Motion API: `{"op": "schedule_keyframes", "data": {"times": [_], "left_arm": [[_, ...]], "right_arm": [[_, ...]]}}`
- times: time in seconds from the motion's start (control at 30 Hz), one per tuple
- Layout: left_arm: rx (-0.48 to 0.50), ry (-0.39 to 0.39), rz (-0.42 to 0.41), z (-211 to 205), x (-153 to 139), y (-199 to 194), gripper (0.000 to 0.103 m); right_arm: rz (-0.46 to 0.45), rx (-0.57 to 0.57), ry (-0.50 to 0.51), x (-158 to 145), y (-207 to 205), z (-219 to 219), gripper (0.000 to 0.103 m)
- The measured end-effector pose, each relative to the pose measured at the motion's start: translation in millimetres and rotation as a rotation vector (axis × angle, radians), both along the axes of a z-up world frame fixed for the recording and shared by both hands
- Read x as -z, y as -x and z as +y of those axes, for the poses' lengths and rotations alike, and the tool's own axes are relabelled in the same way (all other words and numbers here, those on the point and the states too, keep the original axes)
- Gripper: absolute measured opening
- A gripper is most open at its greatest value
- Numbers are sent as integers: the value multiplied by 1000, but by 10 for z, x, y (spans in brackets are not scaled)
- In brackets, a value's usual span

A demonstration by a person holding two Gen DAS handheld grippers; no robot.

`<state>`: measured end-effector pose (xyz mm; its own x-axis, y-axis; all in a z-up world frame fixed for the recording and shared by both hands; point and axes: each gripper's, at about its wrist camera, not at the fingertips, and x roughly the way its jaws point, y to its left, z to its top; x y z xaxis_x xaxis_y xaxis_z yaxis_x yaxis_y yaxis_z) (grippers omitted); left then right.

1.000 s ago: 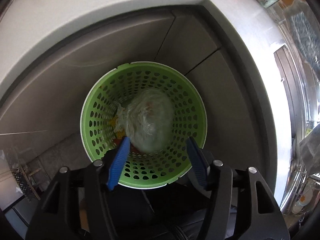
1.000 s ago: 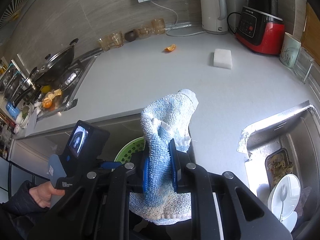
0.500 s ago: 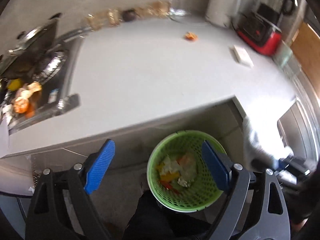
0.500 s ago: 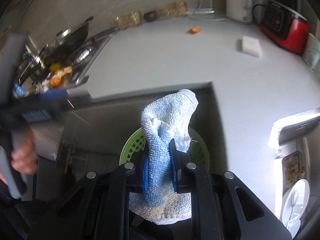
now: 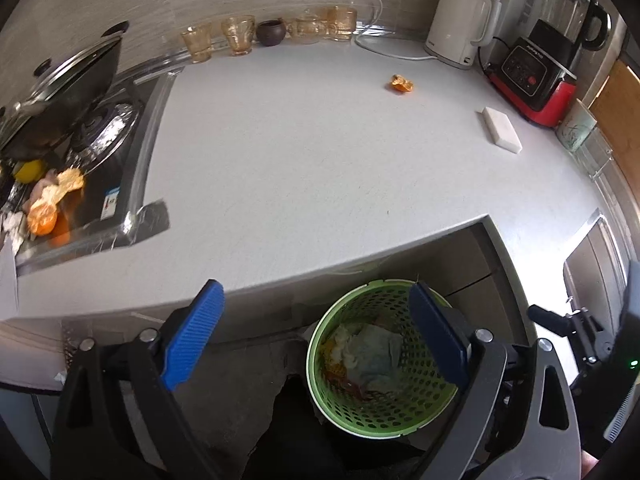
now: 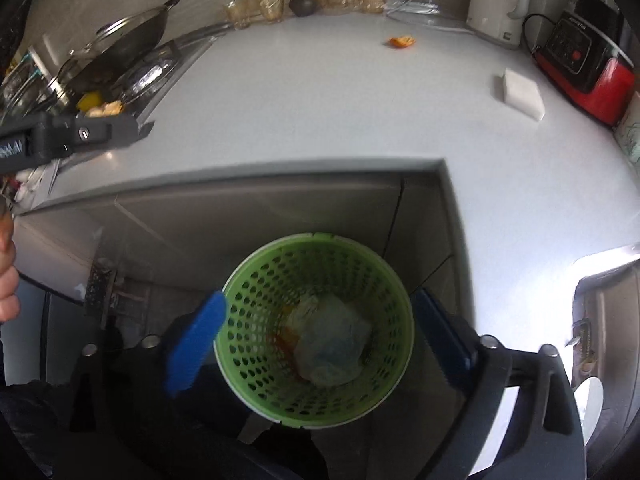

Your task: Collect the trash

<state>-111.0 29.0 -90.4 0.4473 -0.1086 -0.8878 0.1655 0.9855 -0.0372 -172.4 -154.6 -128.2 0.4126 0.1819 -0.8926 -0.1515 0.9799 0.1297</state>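
Observation:
A green perforated basket [image 5: 384,412] [image 6: 280,280] stands on the floor under the counter edge. A pale blue cloth [image 6: 332,344] [image 5: 374,358] lies crumpled in it on top of food scraps. My right gripper [image 6: 320,300] hangs right above the basket, its jaws opening wide with nothing held between them. My left gripper [image 5: 314,292] is higher and to the left of the basket, its jaws opening too, with nothing between them. An orange peel [image 5: 400,83] [image 6: 401,41] lies far back on the white counter [image 5: 300,160]. More peel [image 5: 48,204] sits on the stove at the left.
A white block [image 5: 502,130] lies at the counter's right. A kettle [image 5: 460,24], a red-based blender [image 5: 540,80] and glass cups [image 5: 240,34] line the back wall. A lidded wok [image 5: 64,92] sits on the stove. A sink [image 6: 600,320] lies at the right.
My right gripper opened and let the blue cloth fall into the basket. My left gripper rose away from the basket, opened wider and now looks over the counter.

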Motion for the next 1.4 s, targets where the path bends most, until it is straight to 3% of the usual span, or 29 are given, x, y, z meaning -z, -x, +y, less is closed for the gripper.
{"op": "schedule_keyframes", "data": {"times": [0.57,0.8,1.03,1.23,1.4], "left_arm": [[189,10,1,-330,-4,-1043,95],[291,45,23,-508,64,-1571,95],[426,82,-6,-899,184,-2165,95],[454,90,-4,-1256,341,-2666,95],[414,114,35,-1538,565,-3029,95]], "right_arm": [[-36,224,17,-255,-644,-238,101],[-36,380,52,-298,-983,-449,101],[-37,534,84,-285,-1386,-817,101],[-46,604,108,-222,-1750,-1125,101],[-36,620,110,-62,-2051,-1415,101]]}}
